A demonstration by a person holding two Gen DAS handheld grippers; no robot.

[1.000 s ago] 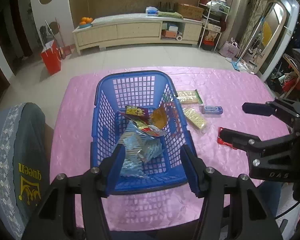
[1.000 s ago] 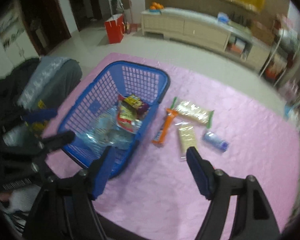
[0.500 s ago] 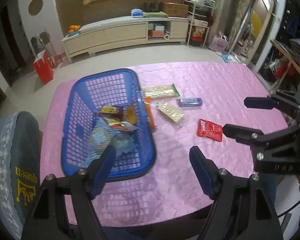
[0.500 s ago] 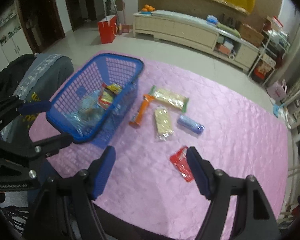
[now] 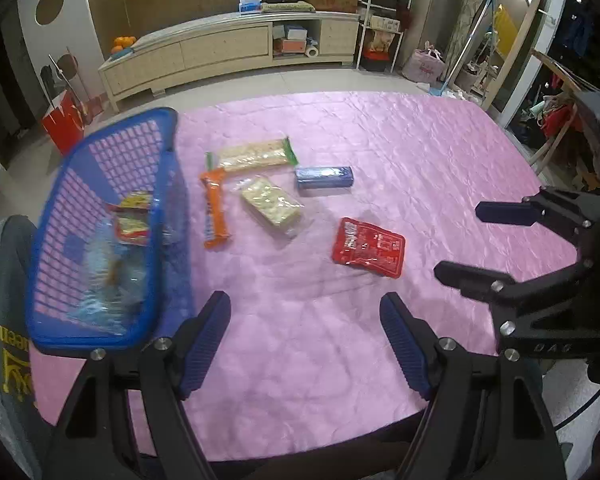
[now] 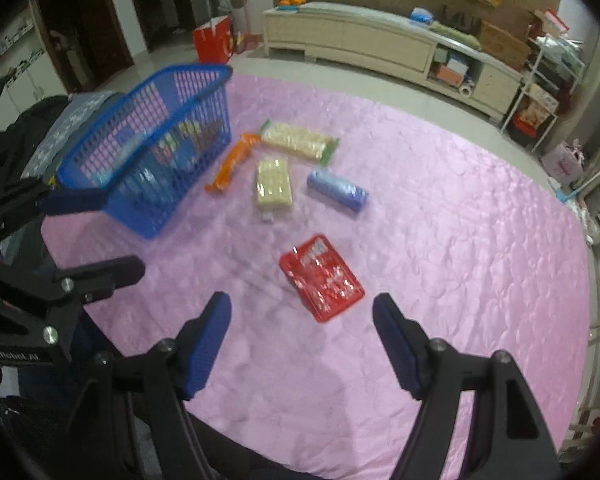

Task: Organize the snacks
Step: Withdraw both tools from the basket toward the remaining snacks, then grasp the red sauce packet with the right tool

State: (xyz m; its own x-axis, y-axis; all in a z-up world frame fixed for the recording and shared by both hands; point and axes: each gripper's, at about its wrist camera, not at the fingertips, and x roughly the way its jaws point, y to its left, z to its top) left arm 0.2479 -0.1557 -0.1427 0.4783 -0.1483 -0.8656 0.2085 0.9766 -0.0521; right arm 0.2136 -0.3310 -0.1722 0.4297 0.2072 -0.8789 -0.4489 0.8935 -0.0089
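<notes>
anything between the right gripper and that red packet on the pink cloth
Nothing visible. The red packet lies alone on bare pink cloth just ahead of the open right gripper; the other snacks lie beyond it.

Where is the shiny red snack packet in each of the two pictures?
Left wrist view: the red packet lies flat right of centre on the pink tablecloth, beyond the open left gripper.
Right wrist view: the red packet sits near the middle, just ahead of the open right gripper.
Shared landmark: the blue basket, left of it in both.
</notes>
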